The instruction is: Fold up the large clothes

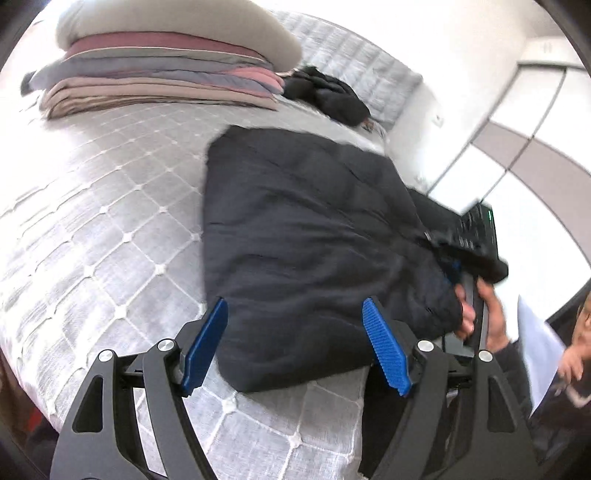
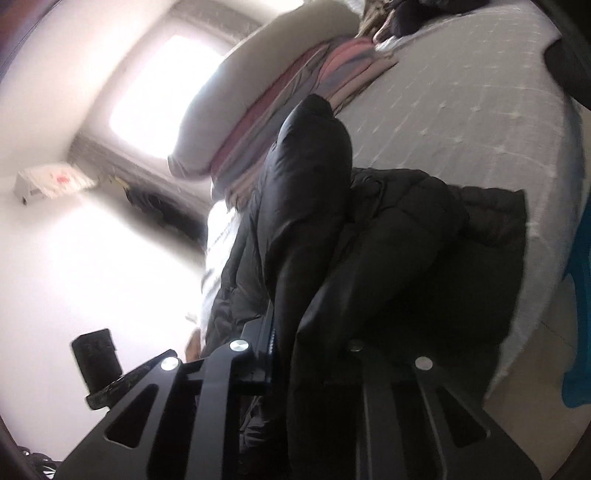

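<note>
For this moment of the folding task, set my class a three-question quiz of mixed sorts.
1. True or false: the left gripper has its jaws closed on the dark jacket.
2. Which gripper grips jacket fabric? A left, B right.
3. Fill in: the folded bedding is topped by a ___.

Key: 1 false, its blue fingers stand apart; 2 B; 3 pillow.

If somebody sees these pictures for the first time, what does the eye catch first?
First, the dark puffy jacket lying on the quilted grey bed cover, between the open blue pads of the left gripper. Next, the right gripper, shut on a raised fold of that jacket. Behind, a stack of folded blankets with a pale pillow on top.
</note>
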The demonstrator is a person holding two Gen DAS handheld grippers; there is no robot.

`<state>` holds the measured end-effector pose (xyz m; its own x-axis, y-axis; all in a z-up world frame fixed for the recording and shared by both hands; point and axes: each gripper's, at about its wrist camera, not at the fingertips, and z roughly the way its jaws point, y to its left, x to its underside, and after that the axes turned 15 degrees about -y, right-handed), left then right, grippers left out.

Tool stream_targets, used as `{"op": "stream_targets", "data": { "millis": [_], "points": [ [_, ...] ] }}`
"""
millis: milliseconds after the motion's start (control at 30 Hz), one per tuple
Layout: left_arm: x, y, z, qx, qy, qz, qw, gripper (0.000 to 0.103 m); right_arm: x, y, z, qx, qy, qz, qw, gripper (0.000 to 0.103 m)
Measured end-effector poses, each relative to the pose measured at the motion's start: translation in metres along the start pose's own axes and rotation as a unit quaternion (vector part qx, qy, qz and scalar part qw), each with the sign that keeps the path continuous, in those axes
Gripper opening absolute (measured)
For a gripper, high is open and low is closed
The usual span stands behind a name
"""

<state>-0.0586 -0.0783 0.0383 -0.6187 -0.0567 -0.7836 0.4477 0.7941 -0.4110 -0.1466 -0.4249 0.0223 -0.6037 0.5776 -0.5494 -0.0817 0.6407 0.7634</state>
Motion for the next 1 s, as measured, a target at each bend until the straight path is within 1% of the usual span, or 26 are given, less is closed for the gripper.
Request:
{"op": "stream_targets", "data": {
  "millis": [67,100,133,167,200,267,333,400,433,500,533,567,600,633,700,733,767,833,900,933,1000],
  "points": [
    [-0.002,0.007,0.001,0.004,-0.003,-0.010,0.9999,0.072,0.007,-0.020,-0.007,0.004,-0.004,0.021,1.000,0.018],
    [-0.002,0.009,0.002,0.006,-0.003,-0.015,0.9999,0.072,0.013,-0.034,-0.007,0.003,0.005,0.035,0.999,0.019],
    [-0.002,0.011,0.007,0.011,0.000,-0.020,0.9997,0.072,0.019,-0.044,-0.006,0.010,0.015,0.045,0.999,0.029],
    [-0.002,0.010,0.012,0.015,0.003,-0.023,0.9996,0.072,0.020,-0.051,-0.009,0.017,0.017,0.050,0.998,0.046],
    [-0.003,0.010,0.017,0.017,0.006,-0.024,0.9995,0.072,0.022,-0.055,-0.016,0.023,0.014,0.053,0.998,0.051],
    [-0.002,0.006,0.027,0.027,0.009,-0.025,0.9993,0.072,0.019,-0.059,-0.032,0.025,-0.010,0.059,0.998,0.058],
    [-0.001,0.002,0.037,0.036,0.011,-0.027,0.9989,0.072,0.013,-0.060,-0.049,0.050,-0.044,0.052,0.996,0.063],
    [-0.001,-0.001,0.045,0.044,0.015,-0.026,0.9986,0.072,-0.002,-0.053,-0.072,0.095,-0.094,0.032,0.990,0.065],
    [-0.001,-0.003,0.051,0.048,0.017,-0.023,0.9985,0.072,-0.010,-0.044,-0.083,0.113,-0.122,0.018,0.986,0.065],
    [-0.002,-0.007,0.061,0.051,0.020,-0.020,0.9983,0.072,-0.021,-0.023,-0.095,0.102,-0.154,-0.010,0.983,0.069],
    [-0.002,-0.009,0.067,0.053,0.023,-0.020,0.9981,0.072,-0.026,-0.010,-0.094,0.094,-0.160,-0.027,0.982,0.074],
    [-0.001,-0.009,0.071,0.054,0.025,-0.022,0.9980,0.072,-0.033,0.008,-0.086,0.082,-0.154,-0.049,0.983,0.077],
    [0.000,-0.010,0.075,0.057,0.028,-0.024,0.9977,0.072,-0.037,0.022,-0.075,0.069,-0.143,-0.063,0.985,0.077],
    [0.001,-0.009,0.078,0.057,0.030,-0.026,0.9975,0.072,-0.040,0.036,-0.060,0.052,-0.122,-0.080,0.988,0.077],
    [0.003,-0.008,0.085,0.058,0.036,-0.028,0.9972,0.072,-0.041,0.050,-0.035,0.044,-0.088,-0.098,0.990,0.077],
    [0.004,-0.008,0.088,0.058,0.038,-0.028,0.9972,0.072,-0.039,0.052,-0.017,0.047,-0.058,-0.105,0.992,0.077],
    [0.005,-0.008,0.090,0.059,0.040,-0.027,0.9971,0.072,-0.038,0.051,-0.005,0.060,-0.038,-0.107,0.992,0.077],
    [0.006,-0.008,0.094,0.065,0.043,-0.027,0.9966,0.072,-0.029,0.031,0.018,0.107,-0.001,-0.095,0.990,0.077],
    [0.008,-0.007,0.094,0.076,0.044,-0.025,0.9958,0.072,-0.019,-0.002,0.019,0.119,0.009,-0.063,0.991,0.074],
    [0.009,-0.006,0.095,0.084,0.045,-0.022,0.9952,0.072,-0.012,-0.013,0.014,0.132,0.008,-0.058,0.990,0.074],
    [0.009,-0.006,0.096,0.095,0.048,-0.021,0.9941,0.072,-0.007,-0.020,0.006,0.142,0.011,-0.061,0.988,0.074]
  ]
}}
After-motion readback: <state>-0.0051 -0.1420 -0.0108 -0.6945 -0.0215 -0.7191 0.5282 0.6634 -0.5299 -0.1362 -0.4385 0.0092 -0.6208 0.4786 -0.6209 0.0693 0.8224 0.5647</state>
